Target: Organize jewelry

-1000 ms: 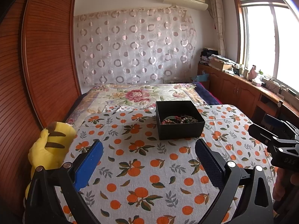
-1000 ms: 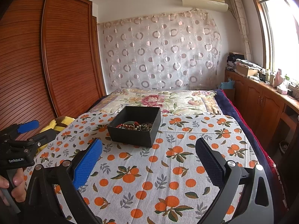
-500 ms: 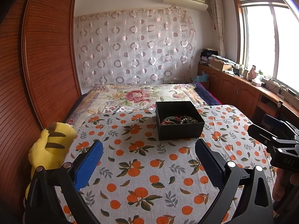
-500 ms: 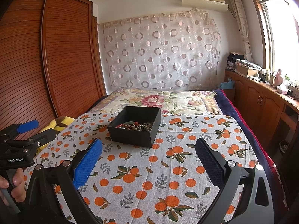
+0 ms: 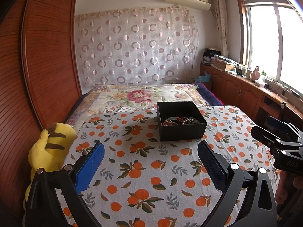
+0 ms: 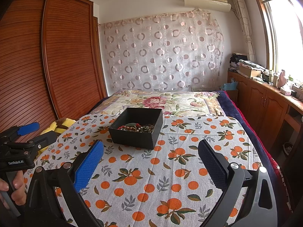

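A black open box (image 5: 180,121) (image 6: 136,128) stands on the orange-print cloth (image 5: 147,162) (image 6: 170,162). Inside lies a tangle of bead jewelry (image 5: 180,121) (image 6: 136,127), red, brown and pearly. My left gripper (image 5: 150,156) hovers open over the cloth, short of the box, with nothing between its fingers. My right gripper (image 6: 150,156) is open too, also empty, with the box ahead and a little left. Each gripper shows at the edge of the other's view: the right one (image 5: 280,141), the left one (image 6: 20,141), held by a hand (image 6: 13,187).
A yellow plush toy (image 5: 50,147) lies at the cloth's left edge against the wooden wardrobe (image 5: 37,66). A floral bedspread (image 5: 140,96) stretches behind the box. Wooden cabinets (image 6: 265,102) with clutter run under the window on the right.
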`<state>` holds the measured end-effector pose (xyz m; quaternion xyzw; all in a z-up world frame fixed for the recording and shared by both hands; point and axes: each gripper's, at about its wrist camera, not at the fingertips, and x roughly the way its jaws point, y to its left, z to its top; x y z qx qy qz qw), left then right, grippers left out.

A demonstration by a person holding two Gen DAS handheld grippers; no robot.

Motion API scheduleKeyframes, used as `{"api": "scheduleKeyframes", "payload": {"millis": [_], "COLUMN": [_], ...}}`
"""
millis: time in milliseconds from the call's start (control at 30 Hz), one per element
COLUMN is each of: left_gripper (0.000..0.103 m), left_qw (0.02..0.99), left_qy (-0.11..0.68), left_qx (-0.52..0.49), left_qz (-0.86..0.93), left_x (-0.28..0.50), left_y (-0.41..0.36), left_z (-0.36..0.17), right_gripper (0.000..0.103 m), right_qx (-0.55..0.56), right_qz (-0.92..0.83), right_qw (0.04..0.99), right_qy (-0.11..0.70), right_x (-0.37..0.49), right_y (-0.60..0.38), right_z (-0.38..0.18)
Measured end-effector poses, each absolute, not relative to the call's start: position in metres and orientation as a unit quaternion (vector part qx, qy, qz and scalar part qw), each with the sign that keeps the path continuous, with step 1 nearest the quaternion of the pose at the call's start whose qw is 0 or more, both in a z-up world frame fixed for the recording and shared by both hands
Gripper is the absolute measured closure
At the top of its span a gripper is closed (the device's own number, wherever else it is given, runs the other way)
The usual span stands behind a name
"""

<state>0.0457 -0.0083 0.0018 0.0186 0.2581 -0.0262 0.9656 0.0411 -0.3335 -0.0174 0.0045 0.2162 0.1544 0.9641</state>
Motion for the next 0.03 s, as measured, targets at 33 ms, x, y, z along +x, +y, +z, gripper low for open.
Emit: {"api": "scheduleKeyframes", "payload": {"millis": [33], "left_gripper": [0.008], "left_qw": [0.966], "left_qy": [0.257], "left_qx": [0.019], "left_qz": [-0.026], "left_x": [0.0457], "left_y": [-0.0085], "left_z": [0.0021], "right_gripper": [0.003], "right_qx": [0.004], "right_qz": [0.154], "right_qw": [0.964], "right_qy": [0.216], "right_x": [0.0411], "right_y": [-0.3336], "right_z": [-0.0174]}}
